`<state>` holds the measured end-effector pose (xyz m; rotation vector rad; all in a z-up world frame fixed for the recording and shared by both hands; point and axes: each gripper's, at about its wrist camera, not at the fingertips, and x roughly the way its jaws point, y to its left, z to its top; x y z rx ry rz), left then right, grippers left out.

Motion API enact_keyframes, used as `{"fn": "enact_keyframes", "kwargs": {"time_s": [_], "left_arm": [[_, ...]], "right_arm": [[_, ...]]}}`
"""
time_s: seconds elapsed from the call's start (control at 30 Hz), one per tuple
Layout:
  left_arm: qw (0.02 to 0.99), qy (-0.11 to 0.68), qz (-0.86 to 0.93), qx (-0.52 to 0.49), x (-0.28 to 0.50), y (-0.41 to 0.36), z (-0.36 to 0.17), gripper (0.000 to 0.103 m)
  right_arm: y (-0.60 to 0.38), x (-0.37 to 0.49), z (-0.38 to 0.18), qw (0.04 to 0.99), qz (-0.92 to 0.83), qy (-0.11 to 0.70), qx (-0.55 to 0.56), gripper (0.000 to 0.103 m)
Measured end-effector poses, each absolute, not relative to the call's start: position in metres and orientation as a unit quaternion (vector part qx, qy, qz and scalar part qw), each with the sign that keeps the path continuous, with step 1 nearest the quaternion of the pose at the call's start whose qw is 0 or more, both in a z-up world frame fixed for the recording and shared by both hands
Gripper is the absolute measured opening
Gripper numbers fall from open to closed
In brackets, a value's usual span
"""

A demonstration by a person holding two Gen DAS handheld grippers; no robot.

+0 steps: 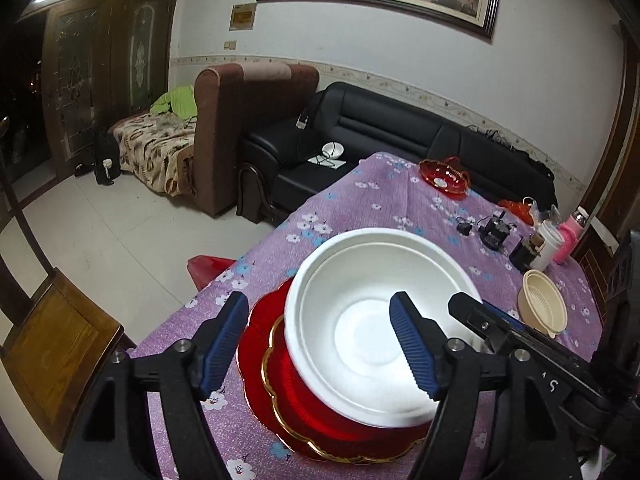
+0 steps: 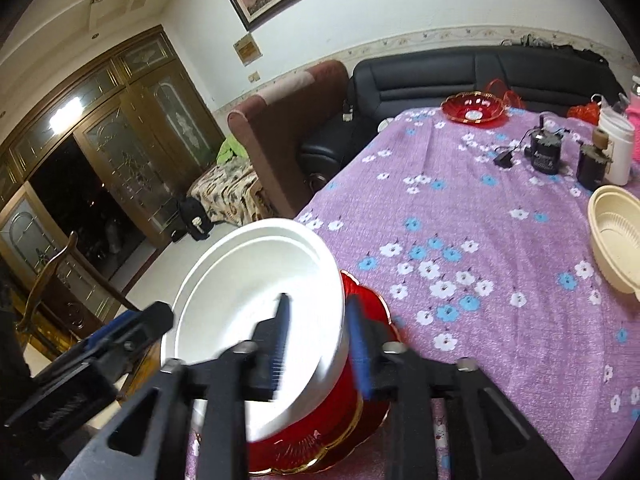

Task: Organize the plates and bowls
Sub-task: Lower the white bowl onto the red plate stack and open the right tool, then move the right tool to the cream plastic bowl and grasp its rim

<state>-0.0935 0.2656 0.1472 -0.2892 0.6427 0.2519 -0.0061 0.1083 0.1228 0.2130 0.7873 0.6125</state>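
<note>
White bowl [image 1: 372,320] sitting in the red dishes [image 1: 288,408] on the purple tablecloth [image 1: 360,208]; left gripper [image 1: 320,344] standing spread around its near rim, right gripper [image 2: 320,344] straddling its wall, apparently not pinching.

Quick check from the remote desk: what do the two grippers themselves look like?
Both match. The left gripper and right gripper have black angular frames with triangular cutouts, silver bolt heads, and ribbed blue pads on the fingers. No cables, sleeves or hands show.
</note>
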Motion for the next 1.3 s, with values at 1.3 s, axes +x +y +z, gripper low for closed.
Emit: {"fn": "enact_keyframes", "kwargs": {"time_s": [1.3], "left_arm": [[0.948, 0.316, -0.024, -0.037, -0.073, 0.1, 0.171, 0.074]], "right_arm": [[-0.046, -0.009, 0.126, 0.901, 0.207, 0.333, 0.185, 0.055]]}}
